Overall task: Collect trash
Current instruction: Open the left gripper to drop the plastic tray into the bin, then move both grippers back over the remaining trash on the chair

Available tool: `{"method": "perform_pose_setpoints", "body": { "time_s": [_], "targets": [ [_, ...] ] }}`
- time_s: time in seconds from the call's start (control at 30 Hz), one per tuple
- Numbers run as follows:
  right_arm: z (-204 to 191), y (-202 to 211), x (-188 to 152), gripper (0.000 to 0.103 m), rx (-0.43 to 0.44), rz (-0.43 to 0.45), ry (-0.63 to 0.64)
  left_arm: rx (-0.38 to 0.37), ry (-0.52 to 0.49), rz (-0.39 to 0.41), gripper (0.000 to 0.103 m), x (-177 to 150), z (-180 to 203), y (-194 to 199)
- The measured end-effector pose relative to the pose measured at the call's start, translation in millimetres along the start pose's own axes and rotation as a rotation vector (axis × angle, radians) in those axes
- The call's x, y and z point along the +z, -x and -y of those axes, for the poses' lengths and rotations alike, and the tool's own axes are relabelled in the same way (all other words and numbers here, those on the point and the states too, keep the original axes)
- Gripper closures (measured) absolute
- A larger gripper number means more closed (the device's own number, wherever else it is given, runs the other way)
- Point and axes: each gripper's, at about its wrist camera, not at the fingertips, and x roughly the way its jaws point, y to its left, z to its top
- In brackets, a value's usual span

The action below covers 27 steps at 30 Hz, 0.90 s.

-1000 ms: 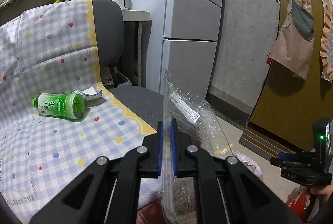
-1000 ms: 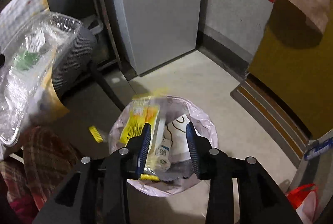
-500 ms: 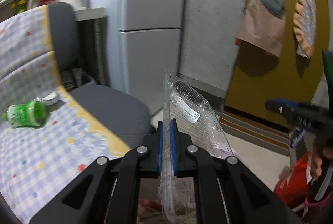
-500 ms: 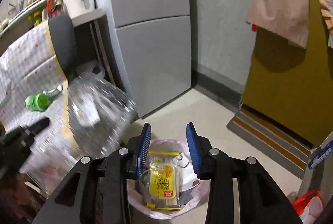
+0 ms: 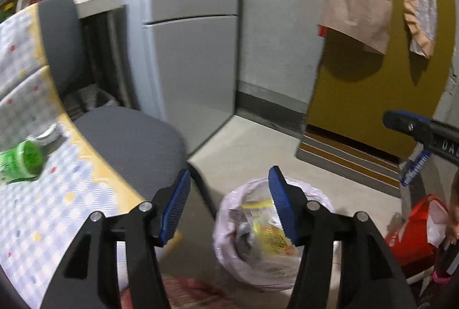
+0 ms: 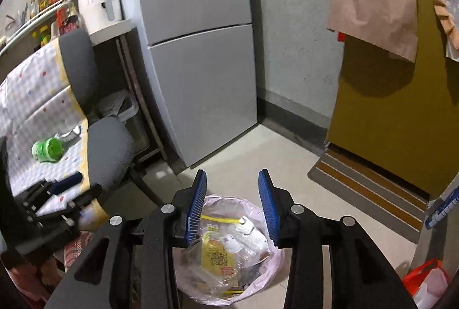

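Left gripper (image 5: 229, 205): jaws opening, standing apart, nothing between the pads; it hangs above the lined trash bin (image 5: 226, 240), whose mouth shows through the gap and to the right of it. Right gripper (image 6: 232, 205): jaws part-open, moving slightly wider, nothing held; it too looks down into the trash bin (image 6: 275, 268), already loaded with wrappers and clear plastic. Remaining item, by judgement the next pick: 1 green bottle (image 5: 20, 162), lying on its side on the checked cloth (image 5: 51, 211) draped over the chair (image 5: 137, 142). From the left gripper it lies to the left and farther away; in the right wrist view the green bottle (image 6: 47, 149) sits at far left, beyond the left gripper body (image 6: 54, 194). The left hand is therefore nearer. Bottle long axis runs roughly level on the cloth, 1 round end turned toward both cameras; cap or base cannot be told. A crumpled silvery scrap (image 6: 68, 133) lies just beside it.
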Motion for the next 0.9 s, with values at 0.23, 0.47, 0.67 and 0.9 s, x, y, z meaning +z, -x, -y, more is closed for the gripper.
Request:
{"method": "perform_pose_setpoints", "body": {
  "time_s": [0.23, 0.47, 0.67, 0.9],
  "targets": [
    [-37.3, -7.1, -2.0, 0.063, 0.086, -0.017, 0.063, 0.169, 0.078, 0.031, 0.042, -16.3, -59.3, 42.9],
    [-107.2, -15.7, 4.4, 0.063, 0.253, -0.026, 0.153, 0.374, 0.187, 0.037, 0.034, -41.1, -131.1, 94.4],
    [-183.7, -27.1, 16.1, 0.058, 0.404, -0.042, 0.279, 0.533, 0.296, 0.038, 0.033, -60.2, -199.0, 132.0],
    [-283.7, -56.3, 28.4, 0.046, 0.572, -0.056, 0.418, 0.696, 0.384, 0.002, 0.032, -75.4, -265.8, 165.3]
  ]
}}
